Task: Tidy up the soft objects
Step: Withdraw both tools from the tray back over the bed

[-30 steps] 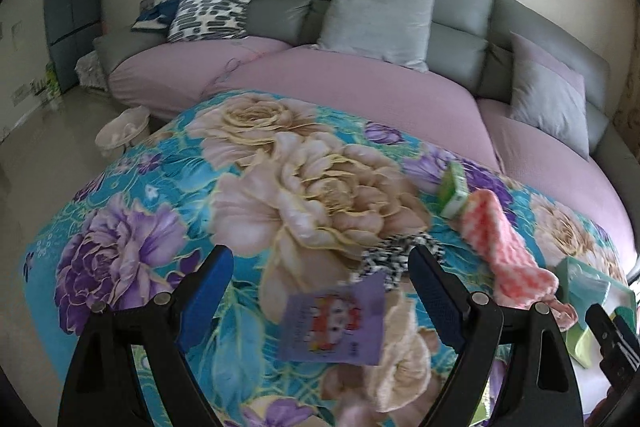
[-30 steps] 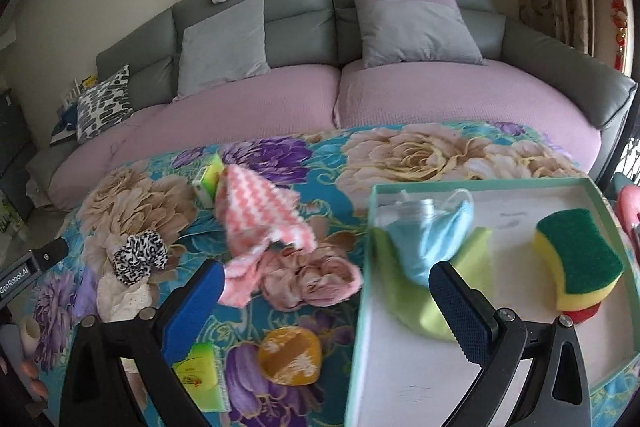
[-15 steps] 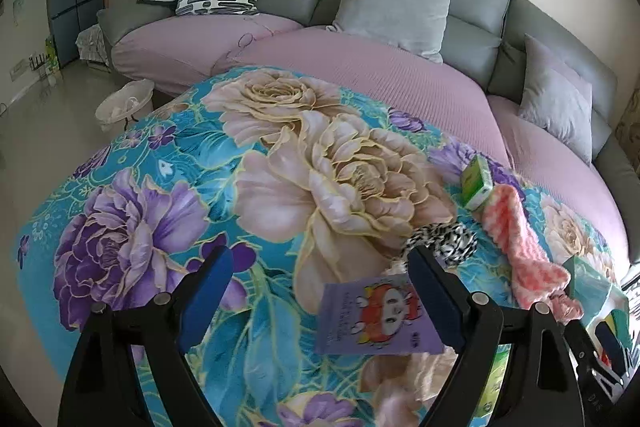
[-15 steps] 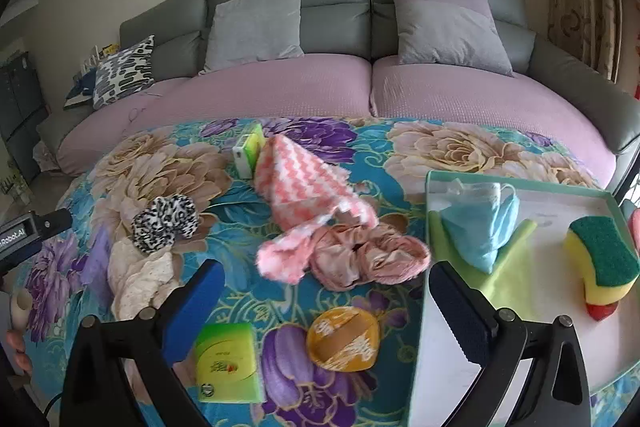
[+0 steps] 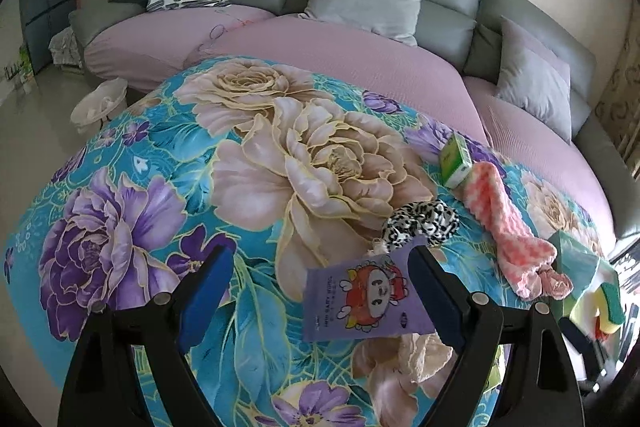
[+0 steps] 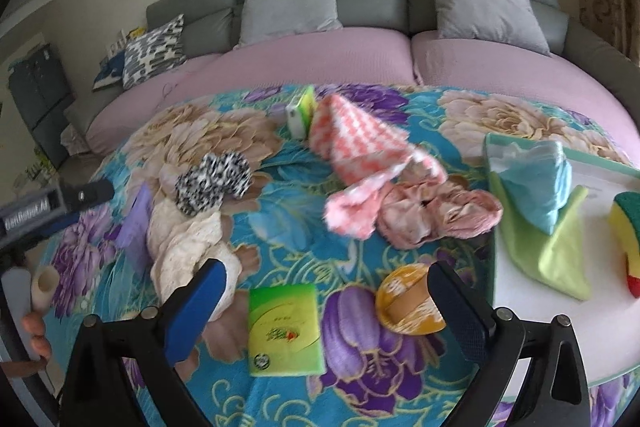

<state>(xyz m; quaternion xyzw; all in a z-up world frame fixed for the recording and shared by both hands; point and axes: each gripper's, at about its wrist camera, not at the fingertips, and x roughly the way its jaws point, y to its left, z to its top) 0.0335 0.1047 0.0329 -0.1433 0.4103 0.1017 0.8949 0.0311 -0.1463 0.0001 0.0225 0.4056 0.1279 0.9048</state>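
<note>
- Both tongs stand released with nothing between their jaws: my left tongs [image 5: 320, 283] hang over the floral surface [image 5: 168, 163], my right tongs [image 6: 326, 291] over its cluttered near edge.
- What has just changed: a second ago my right view looked straight into the tray [image 6: 520, 311]; now it has swung leftward – the tray sits off to the right and the loose pile fills the middle. My left view has crept lower and closer, so the purple packet [image 5: 360, 295] and the leopard scrunchie [image 5: 420, 223] sit larger, the packet just inside my right-hand jaw.
- Where the soft things lie: already in the tray are the blue cloth [image 6: 540, 183], the green cloth [image 6: 556, 251] and the sponge [image 6: 626, 227]. Out on the surface are the pink checked towel [image 6: 360, 155], the crumpled pink fabric [image 6: 436, 211] touching its lower end, the scrunchie and the cream lace cloth [image 6: 184, 239] just below it.
- What I take from that: the sorting is part done, and I judge the right hand is turning from the tray toward another piece (which one I cannot tell).
- Green packet [image 6: 284, 327], orange round item [image 6: 408, 303] and small green box [image 6: 300, 115] lie among the soft pieces – likely not mine to move.
</note>
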